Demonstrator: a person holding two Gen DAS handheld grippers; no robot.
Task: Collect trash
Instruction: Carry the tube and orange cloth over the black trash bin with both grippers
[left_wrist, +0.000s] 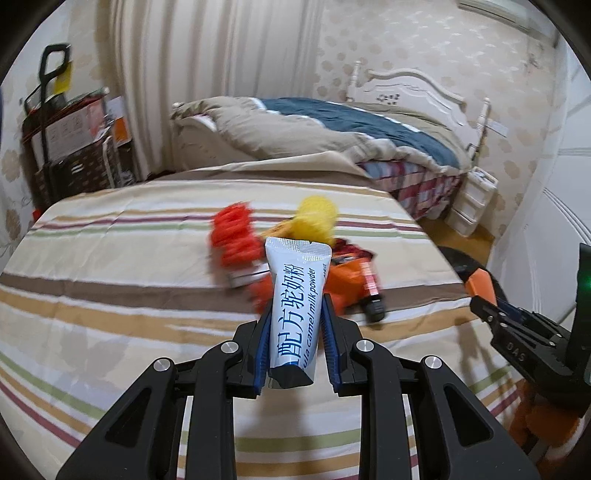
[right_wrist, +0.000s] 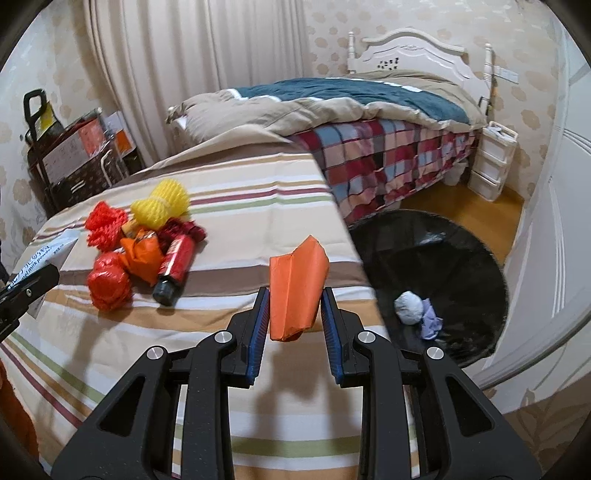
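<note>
Both grippers loaded, mid-carry. Left gripper (left_wrist: 295, 317): fingers clamped on a white milk powder sachet (left_wrist: 295, 306), held upright above the striped tablecloth (left_wrist: 110, 295). Right gripper (right_wrist: 293, 302): an orange wrapper (right_wrist: 297, 288) stands between the blue pads; contact looks light, small gaps show on both sides, so I cannot tell whether the grip is firm.

Black trash bag (right_wrist: 443, 258) sits open on the floor just beside the table's right edge, already holding a grey wad (right_wrist: 408, 307) and a purple scrap (right_wrist: 430, 321).

Remaining pile on table: red net (right_wrist: 105, 223), yellow net (right_wrist: 162, 205), red bottle (right_wrist: 175, 266), other orange and red pieces.

Judgement: step in hand is transport to bag. Next move calls for swinging each gripper over the bag mouth, then spreading fingers. Risk: wrapper slipping early.
</note>
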